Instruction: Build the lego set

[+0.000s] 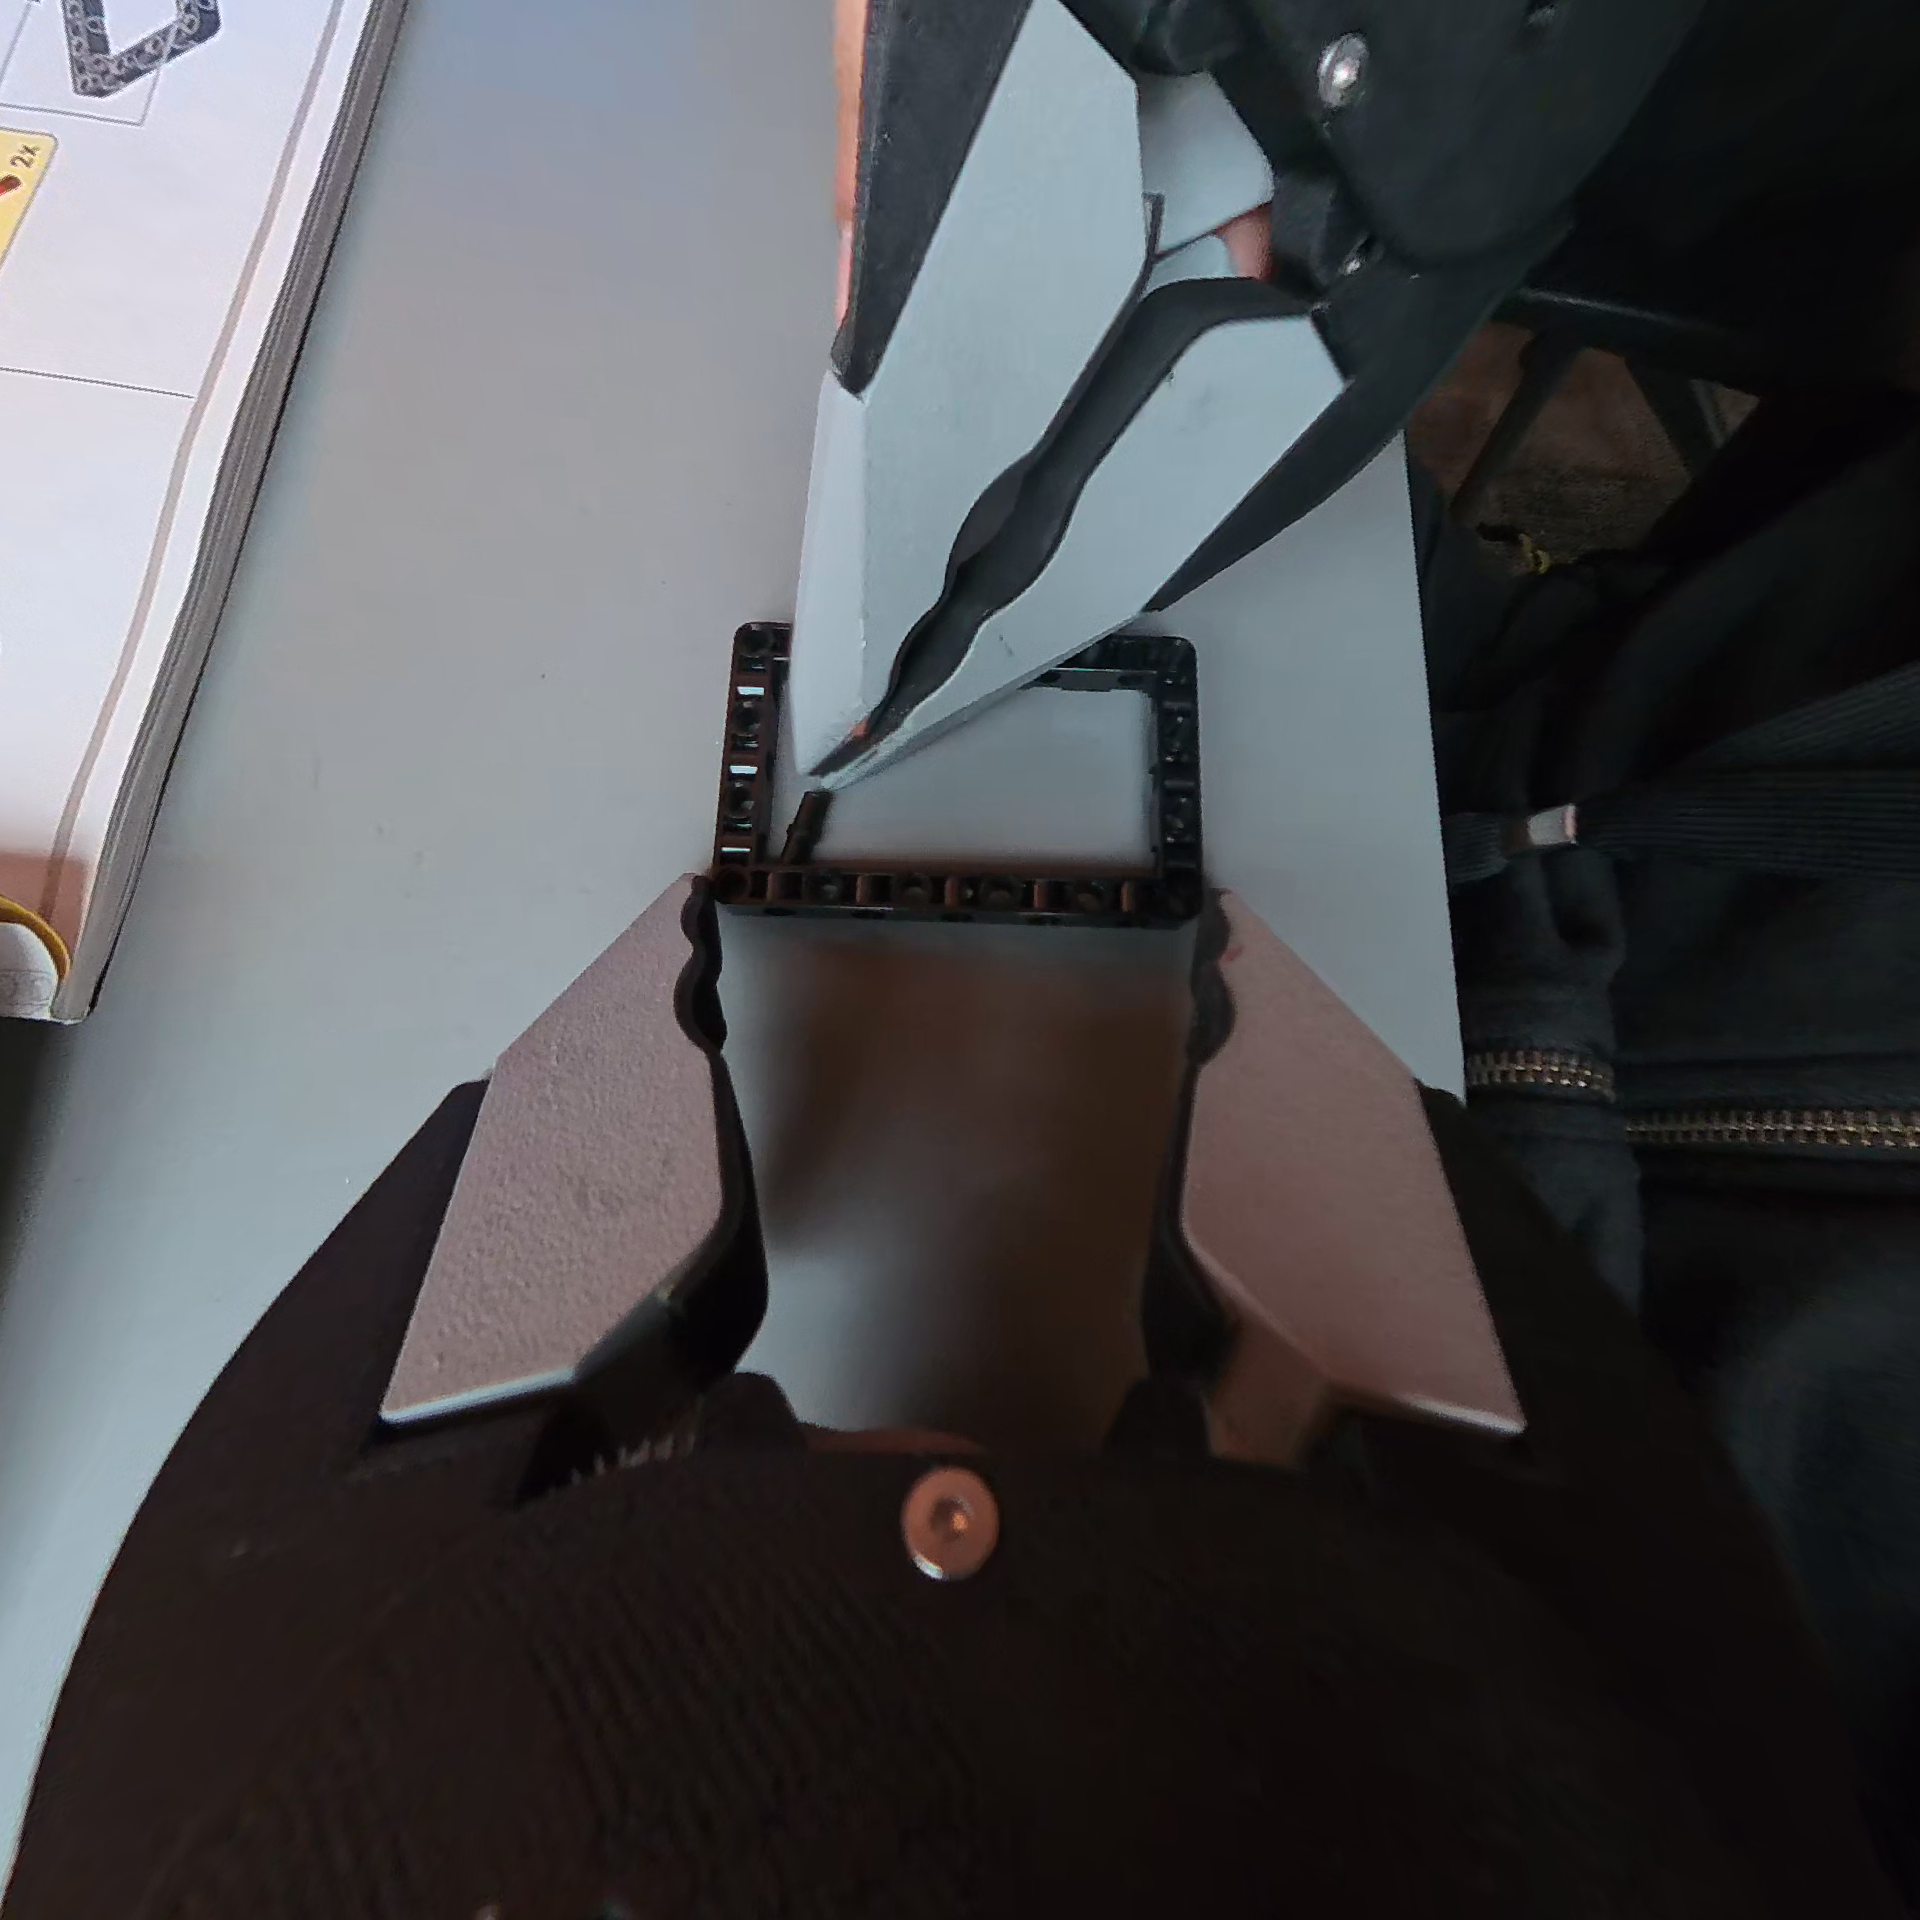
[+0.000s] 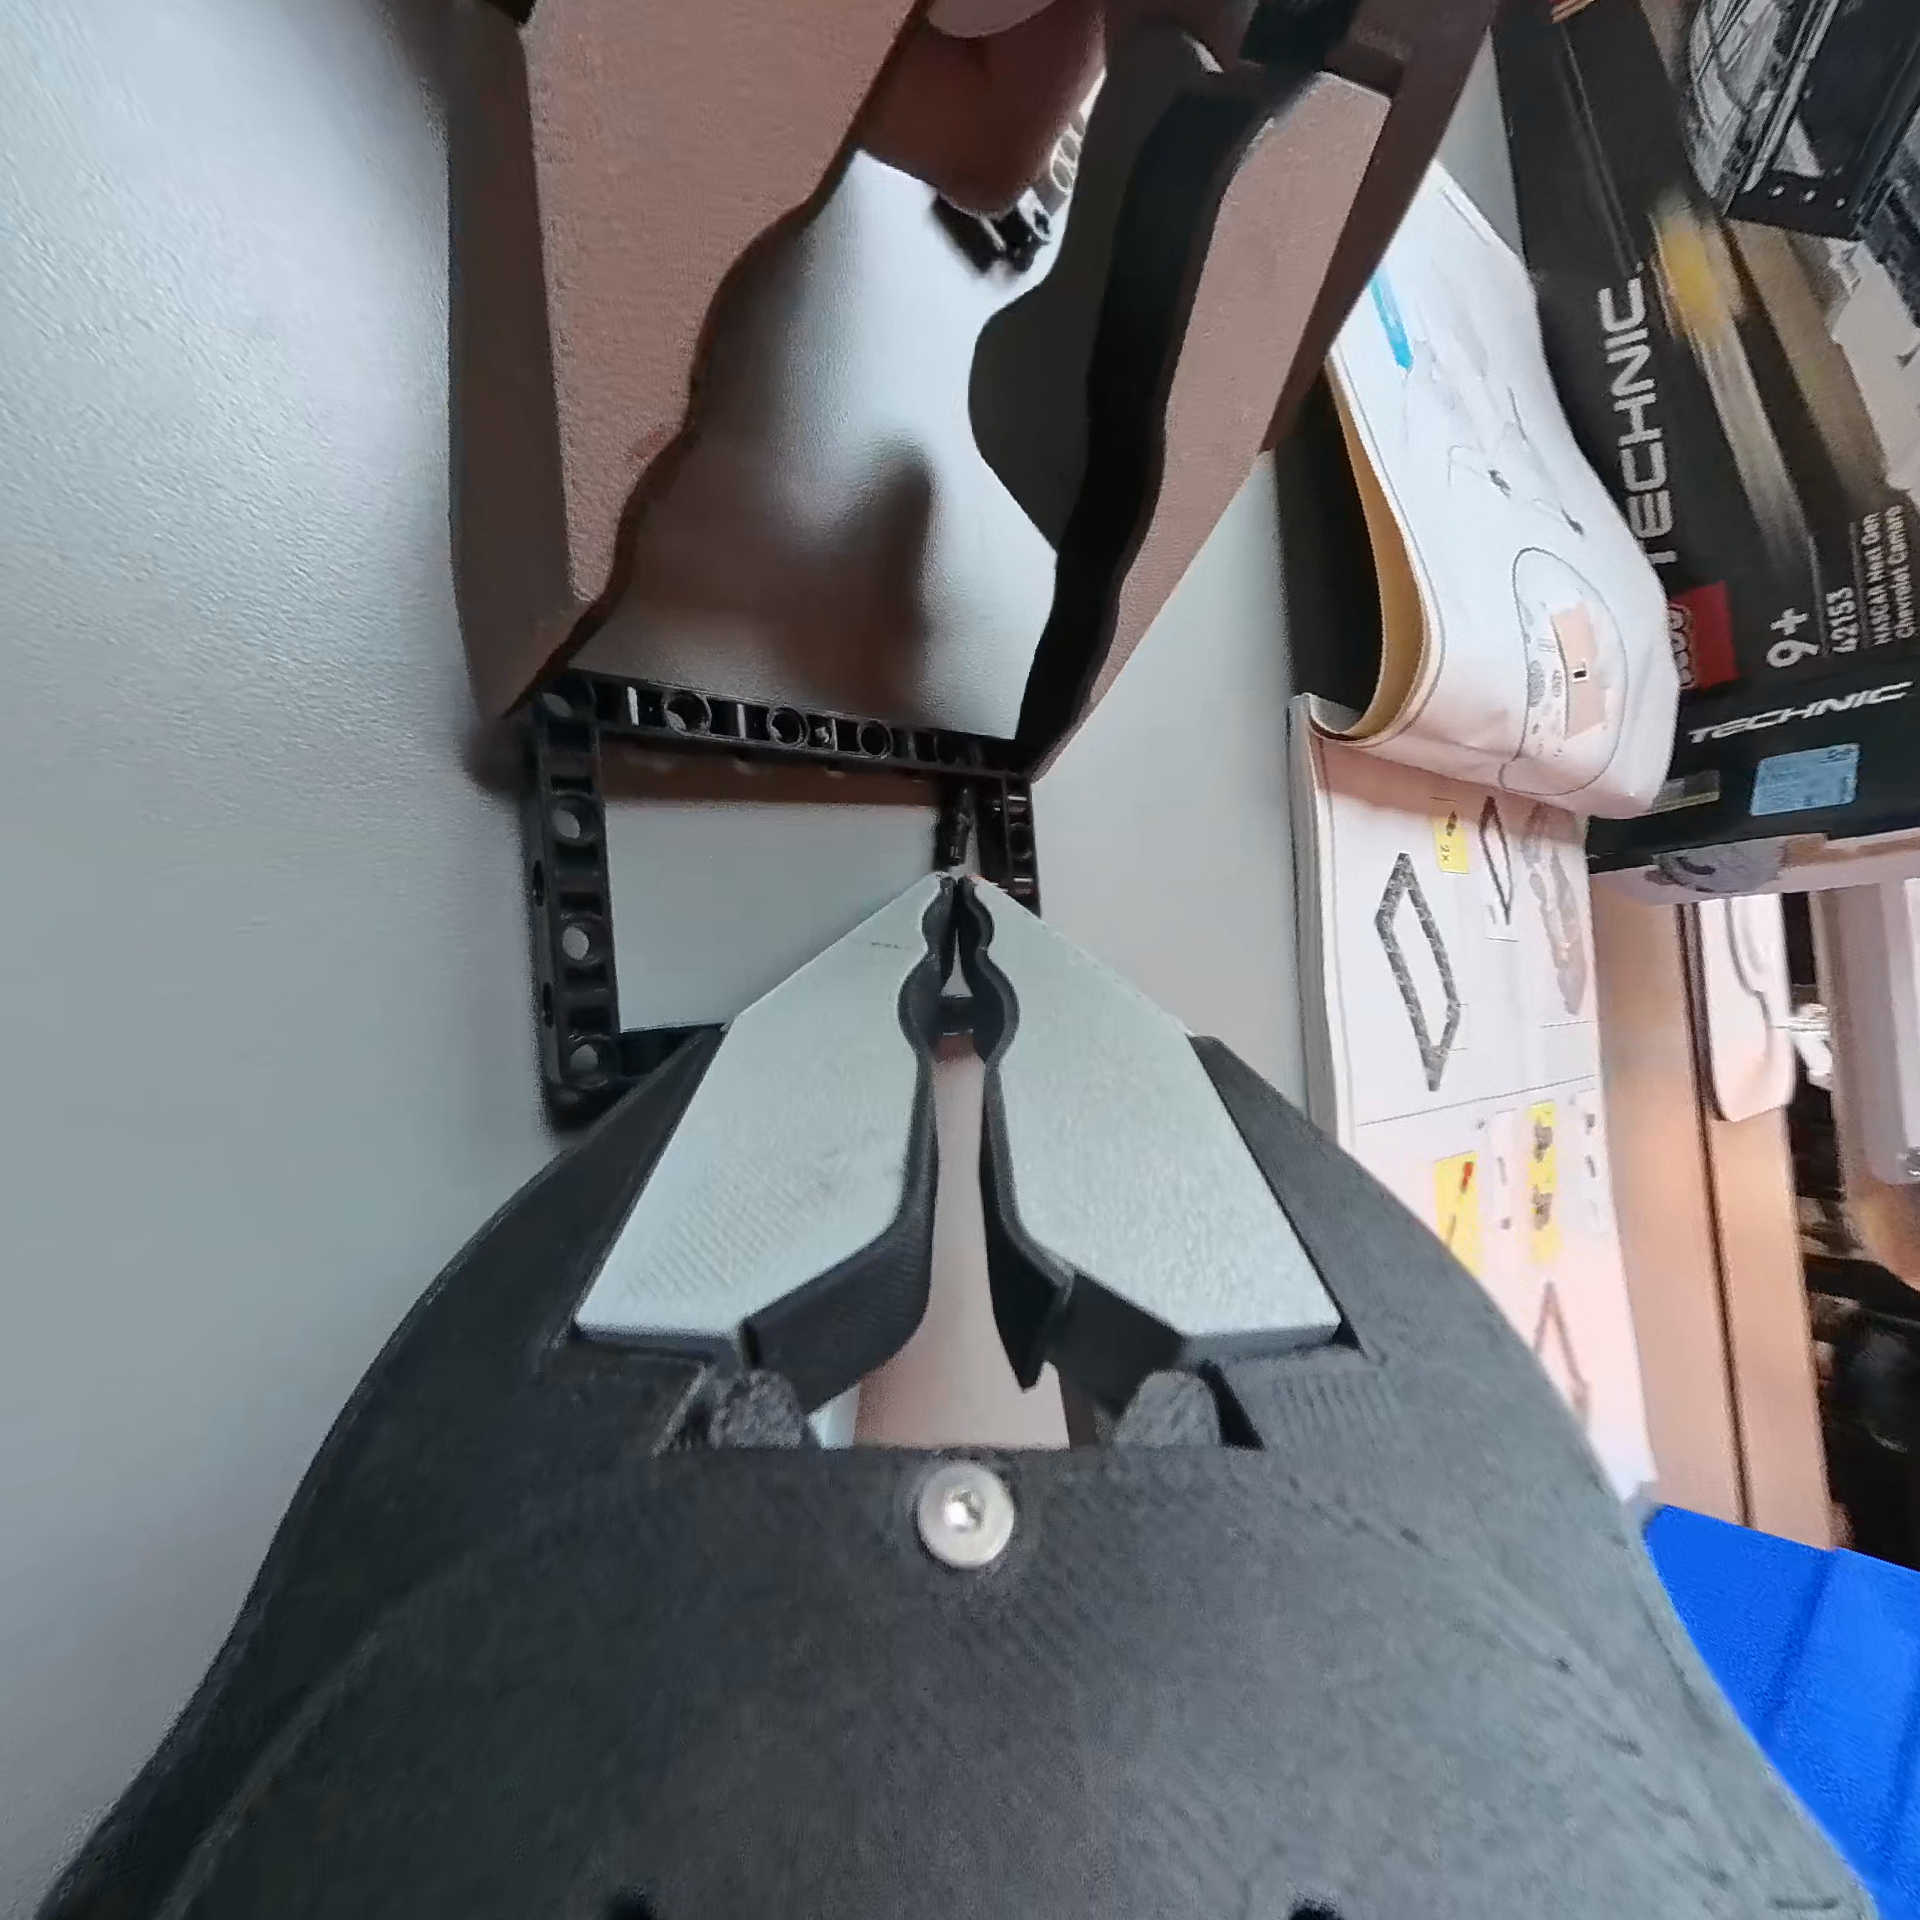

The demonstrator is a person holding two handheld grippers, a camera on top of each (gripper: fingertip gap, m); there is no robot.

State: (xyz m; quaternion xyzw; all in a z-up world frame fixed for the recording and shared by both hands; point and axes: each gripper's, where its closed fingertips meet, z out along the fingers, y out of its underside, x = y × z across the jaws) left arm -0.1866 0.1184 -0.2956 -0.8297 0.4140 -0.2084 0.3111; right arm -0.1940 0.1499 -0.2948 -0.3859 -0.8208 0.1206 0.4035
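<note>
A black rectangular lego frame of holed beams lies flat on the grey table. My left gripper has its jaws wide, with a fingertip at each end of the frame's near beam, clamping it. In the right wrist view the left gripper reaches in from the top onto the frame. My right gripper, with light grey fingers, is shut. Its tips sit inside the frame, just short of a small black pin standing by a corner. It also shows from above in the left wrist view, near the pin. Whether tips and pin touch is unclear.
An open instruction booklet lies to the left, also seen in the right wrist view. A dark set box stands beyond it. Small black pieces lie farther off. The table's edge is close by the frame, with a person's dark clothing past it. Only a small space, under 4 cm, lies between the two pairs of fingers.
</note>
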